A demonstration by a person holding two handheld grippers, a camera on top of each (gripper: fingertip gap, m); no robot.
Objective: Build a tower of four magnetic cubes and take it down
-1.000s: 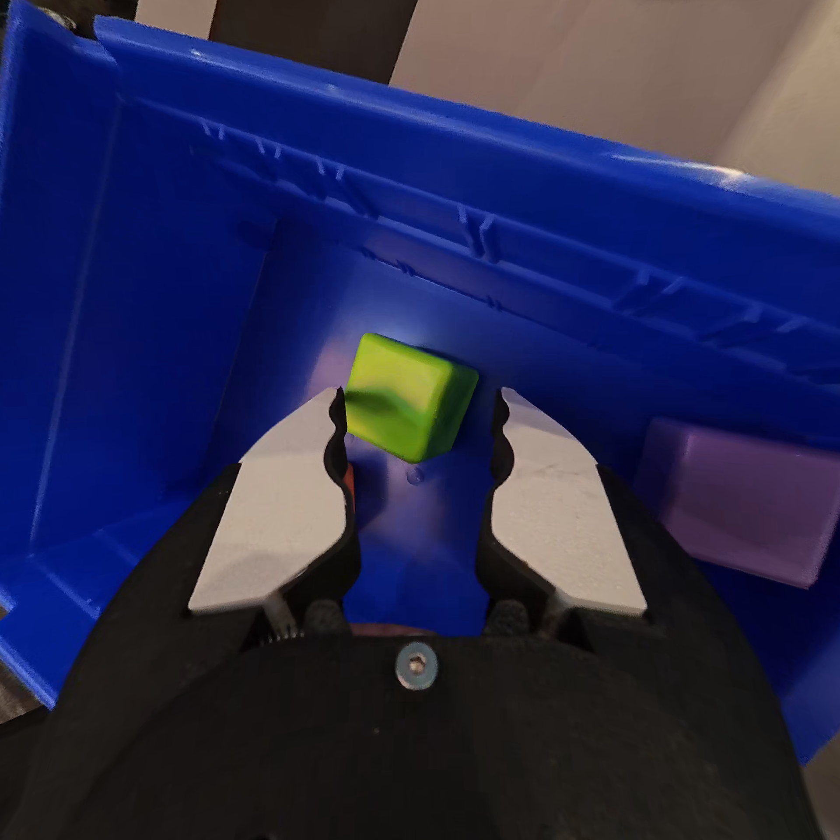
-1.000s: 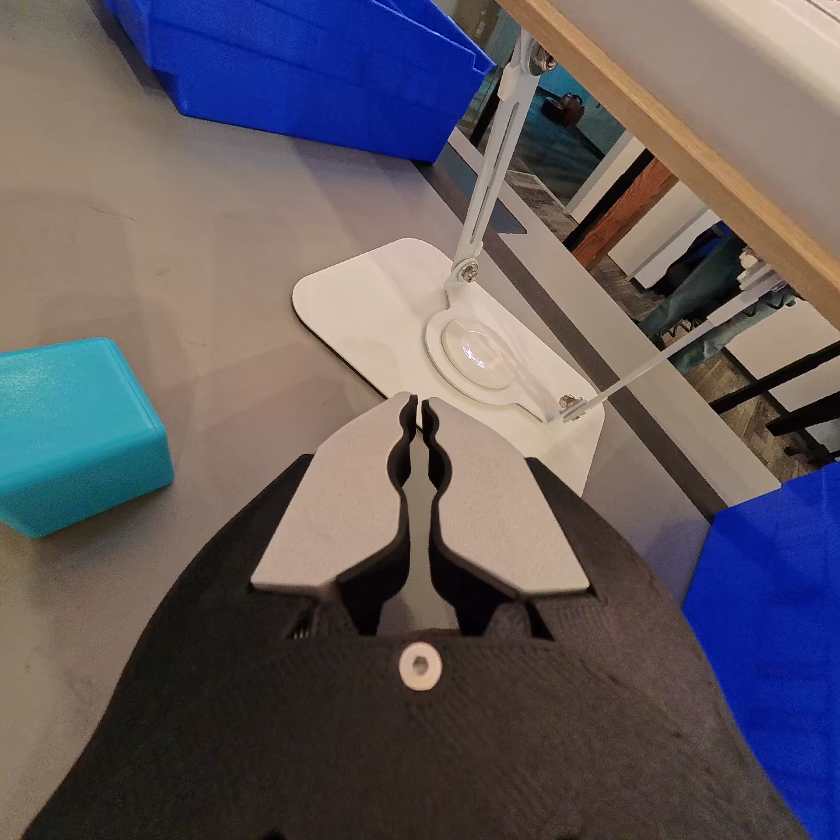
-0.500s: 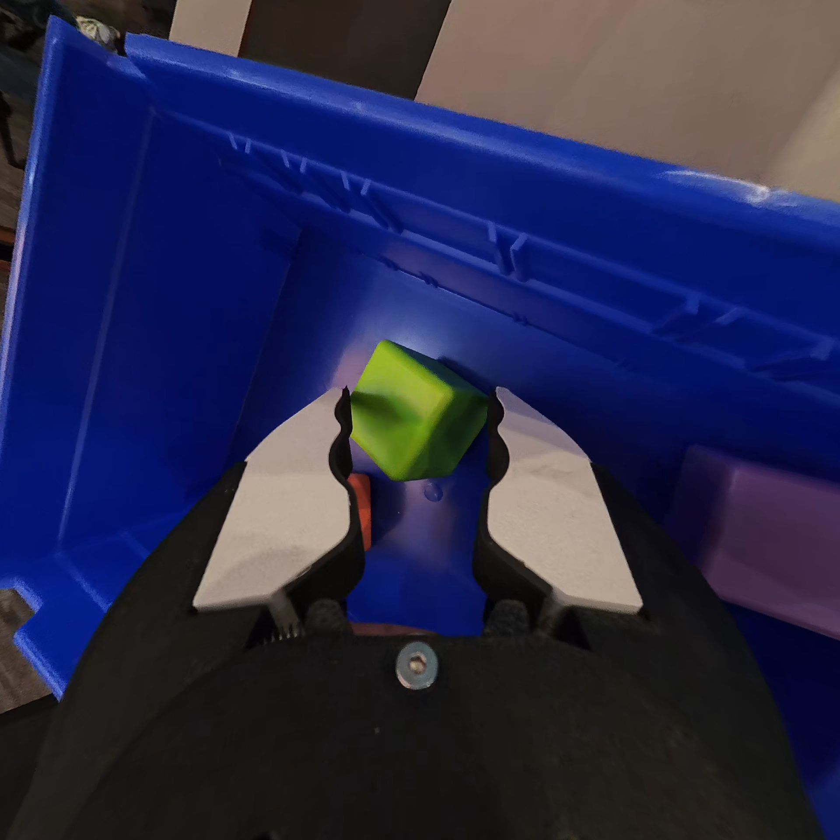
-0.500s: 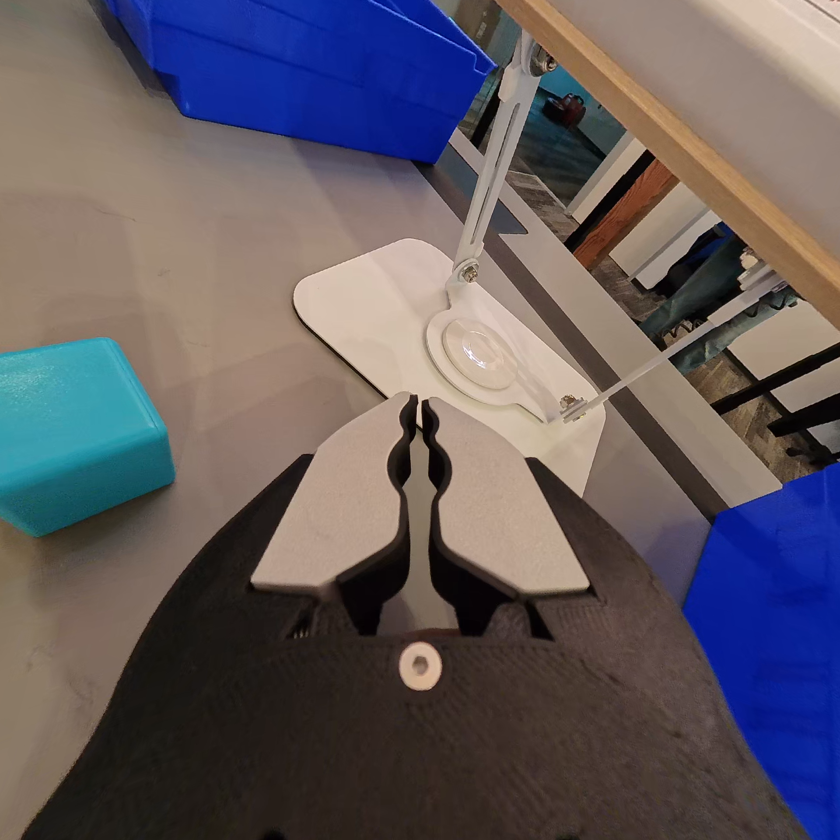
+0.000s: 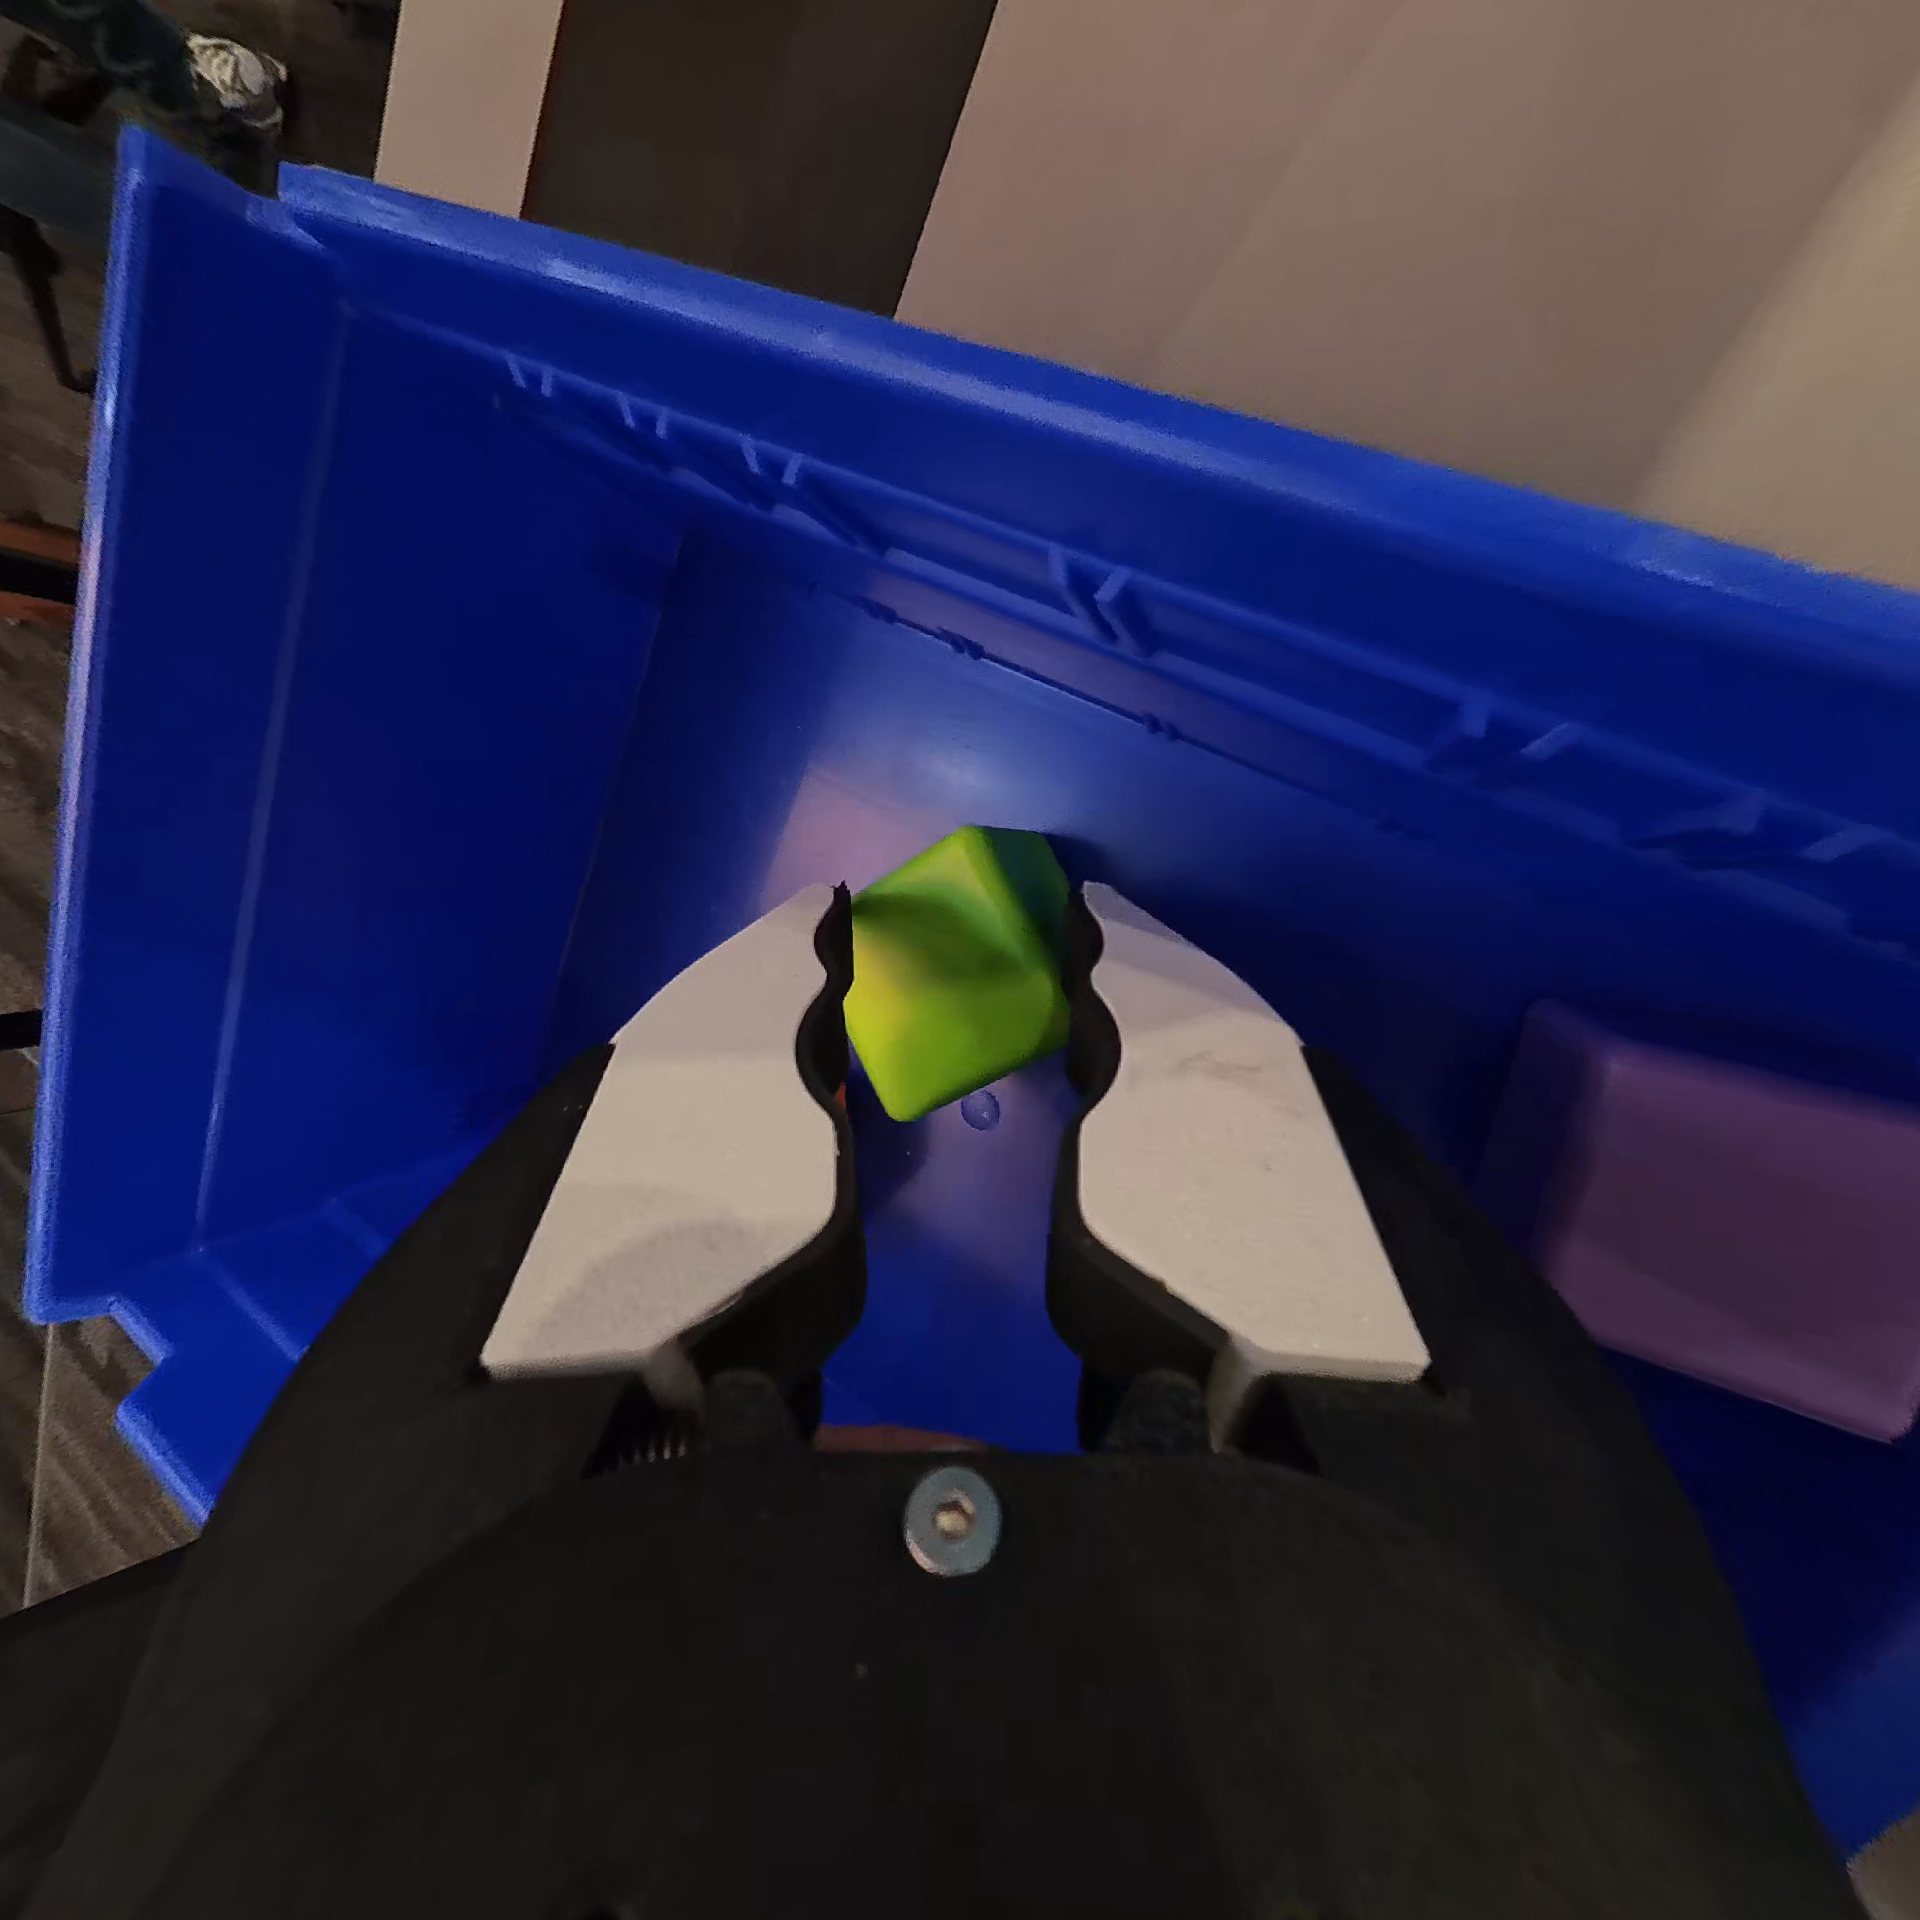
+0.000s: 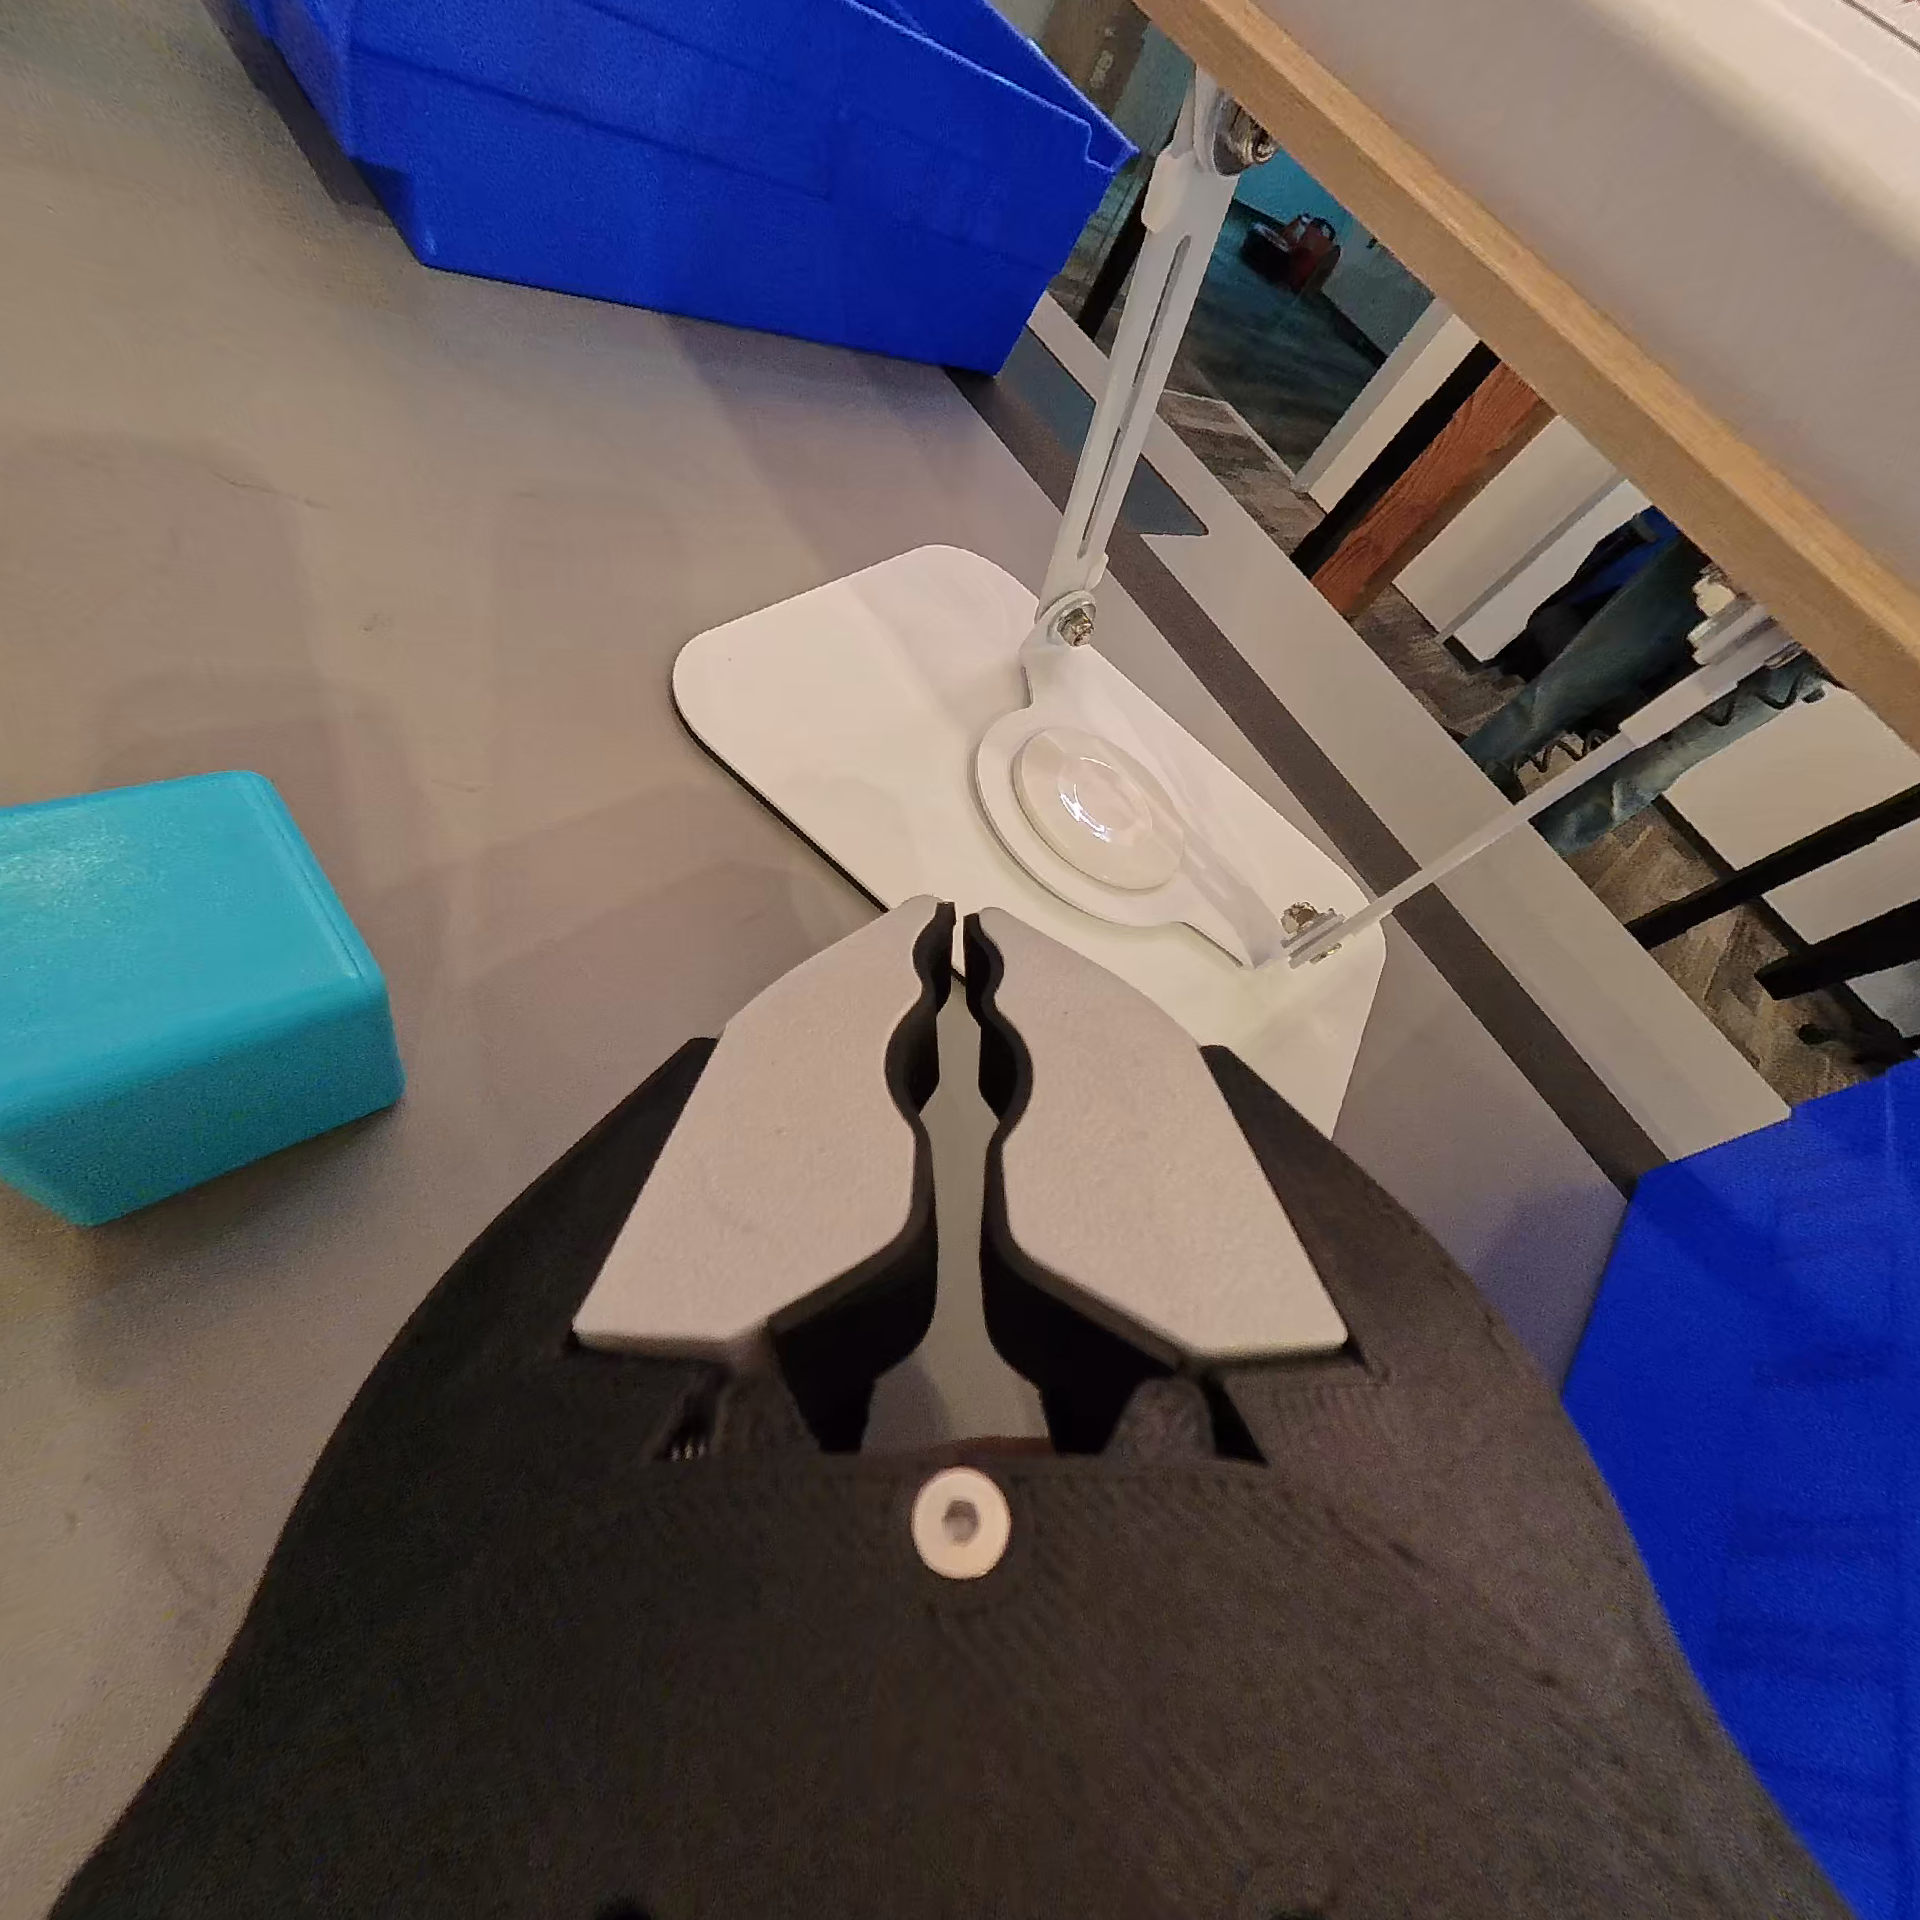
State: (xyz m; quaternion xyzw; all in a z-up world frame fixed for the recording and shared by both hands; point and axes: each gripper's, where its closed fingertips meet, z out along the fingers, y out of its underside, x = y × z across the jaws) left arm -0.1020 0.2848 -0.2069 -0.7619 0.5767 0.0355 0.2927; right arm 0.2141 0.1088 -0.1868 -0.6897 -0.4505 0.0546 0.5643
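Observation:
In the left wrist view my left gripper (image 5: 958, 896) is inside a blue bin (image 5: 416, 727), shut on a tilted green cube (image 5: 951, 997) held at the fingertips above the bin floor. A purple cube (image 5: 1704, 1216) lies on the bin floor to the right. In the right wrist view my right gripper (image 6: 956, 916) is shut and empty above the grey table (image 6: 364, 520). A teal cube (image 6: 177, 977) sits on the table to its left, apart from the gripper.
A white stand base (image 6: 862, 675) with a thin arm stands just beyond the right gripper. A blue bin (image 6: 675, 177) is at the far left of the table, and another blue bin (image 6: 1766, 1455) at the right edge. The table edge runs behind the stand. One gripper's finger ends stand about 35 cm off the other's.
My left gripper's fingers have closed on the green cube, which has tilted and come up off the bin floor. The right gripper has not moved.

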